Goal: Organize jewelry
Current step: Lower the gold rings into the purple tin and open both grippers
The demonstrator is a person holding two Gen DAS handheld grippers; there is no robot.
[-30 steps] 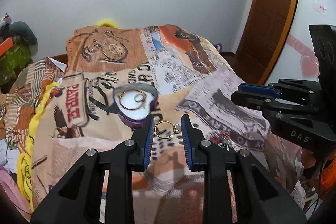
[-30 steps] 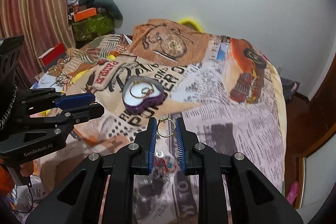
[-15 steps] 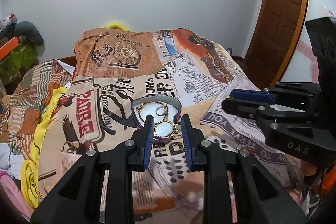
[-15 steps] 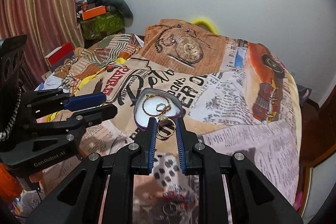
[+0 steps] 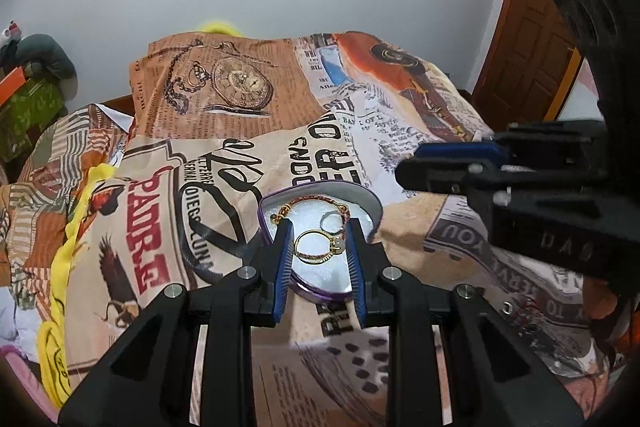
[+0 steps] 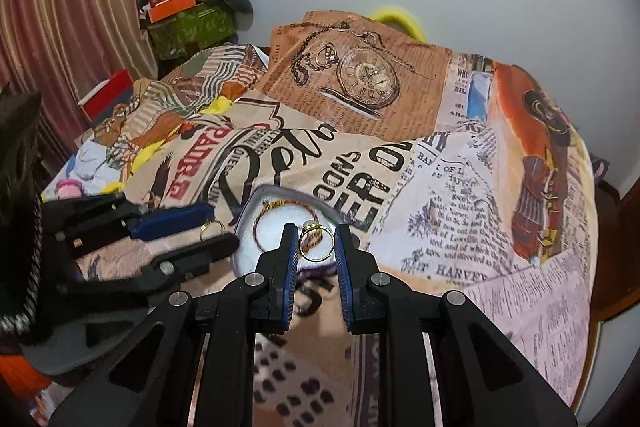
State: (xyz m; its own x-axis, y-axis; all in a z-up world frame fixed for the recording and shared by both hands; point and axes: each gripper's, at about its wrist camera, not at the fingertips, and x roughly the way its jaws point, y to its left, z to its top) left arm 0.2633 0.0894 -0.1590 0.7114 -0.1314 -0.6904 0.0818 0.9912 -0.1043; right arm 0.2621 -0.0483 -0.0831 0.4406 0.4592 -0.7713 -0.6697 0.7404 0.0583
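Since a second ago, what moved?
Both grippers advanced from short of the heart-shaped box to over it, left gripper carrying its gold ring, right gripper its own gold ring. Grips unchanged; bracelet stayed inside.

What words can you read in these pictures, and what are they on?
"PADRE": red letters on the bedspread.
"BANK OF L": newspaper print on the bedspread.
"HARVE": the same print, right wrist view.
Small newsprint lines: too tiny to read.
Label on the right gripper: too blurred.
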